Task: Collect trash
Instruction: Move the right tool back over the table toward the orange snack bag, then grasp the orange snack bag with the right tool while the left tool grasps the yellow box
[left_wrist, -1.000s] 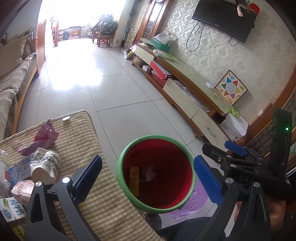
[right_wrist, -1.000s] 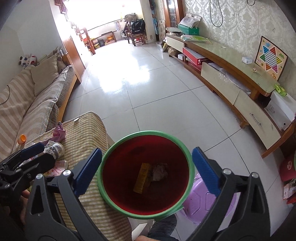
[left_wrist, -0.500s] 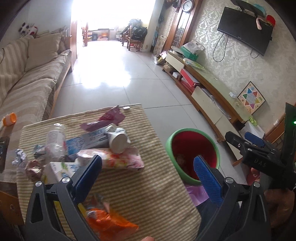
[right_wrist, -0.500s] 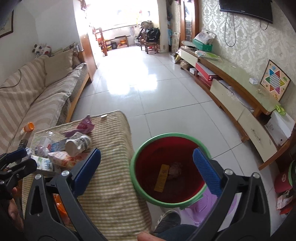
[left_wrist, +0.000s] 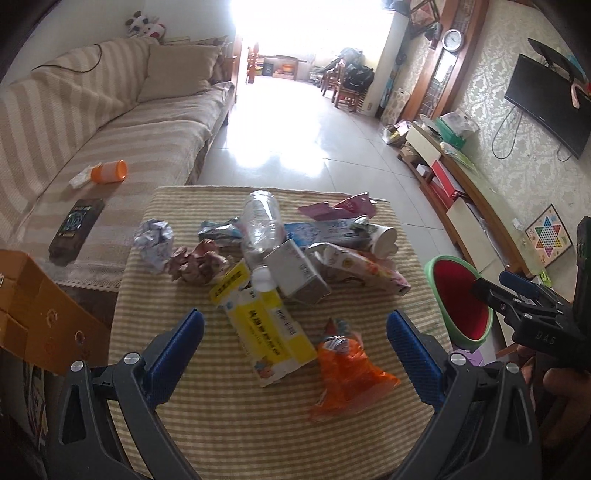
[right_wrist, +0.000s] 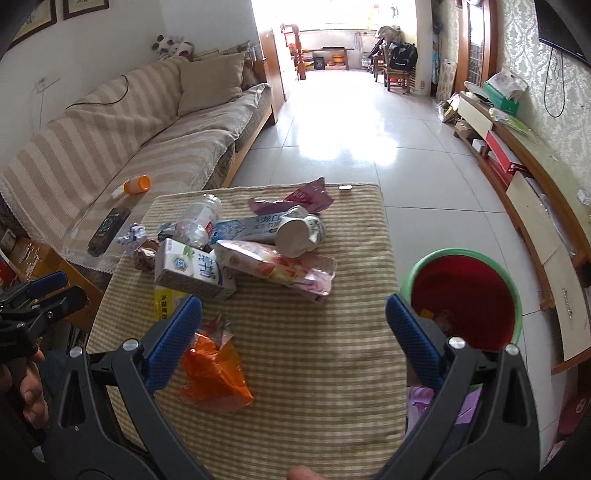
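Both grippers, left (left_wrist: 295, 332) and right (right_wrist: 293, 321), above tabletop (left_wrist: 236, 417), jaws wide, holding nothing. Trash (left_wrist: 280, 258) piled on tabletop; bin (right_wrist: 466, 297) beside it, on floor.

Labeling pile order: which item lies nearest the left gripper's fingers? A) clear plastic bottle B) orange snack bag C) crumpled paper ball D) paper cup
B: in the left wrist view the orange snack bag lies on the striped cloth closest to the open left gripper, apart from the pile further back.
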